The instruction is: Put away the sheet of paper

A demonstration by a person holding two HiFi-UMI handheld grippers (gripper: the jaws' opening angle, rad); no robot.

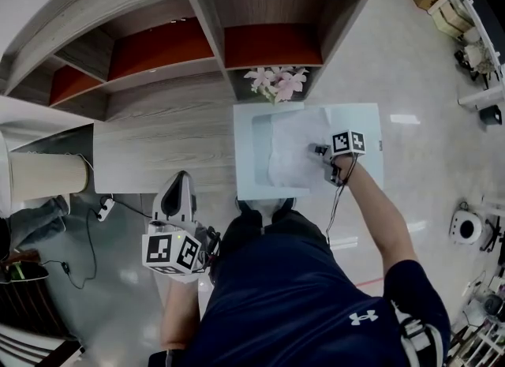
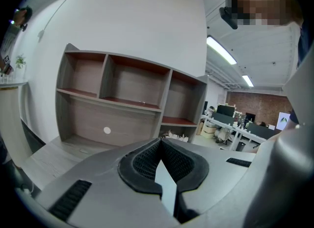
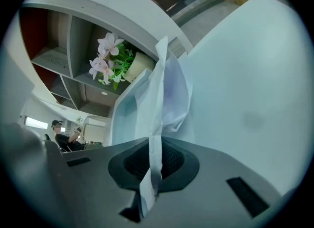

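A crumpled white sheet of paper (image 1: pixel 293 156) lies on the pale square table (image 1: pixel 371 170) in front of me. My right gripper (image 1: pixel 320 151) is shut on the sheet's right edge. In the right gripper view the paper (image 3: pixel 169 87) rises in a fold out of the closed jaws of the right gripper (image 3: pixel 151 173) over the table (image 3: pixel 245 75). My left gripper (image 1: pixel 181 180) hangs low at my left side, away from the table, pointing at the wooden shelf unit (image 2: pixel 117 99). The left gripper (image 2: pixel 164 168) has its jaws together with only a pale sliver between them.
A wooden shelf unit (image 1: pixel 173 50) with red-backed compartments stands behind the table. Pink flowers (image 1: pixel 276 81) sit in its lower right compartment, just past the table's far edge. A power strip and cable (image 1: pixel 104 209) lie on the floor at left, beside a cream cylinder (image 1: pixel 47 176).
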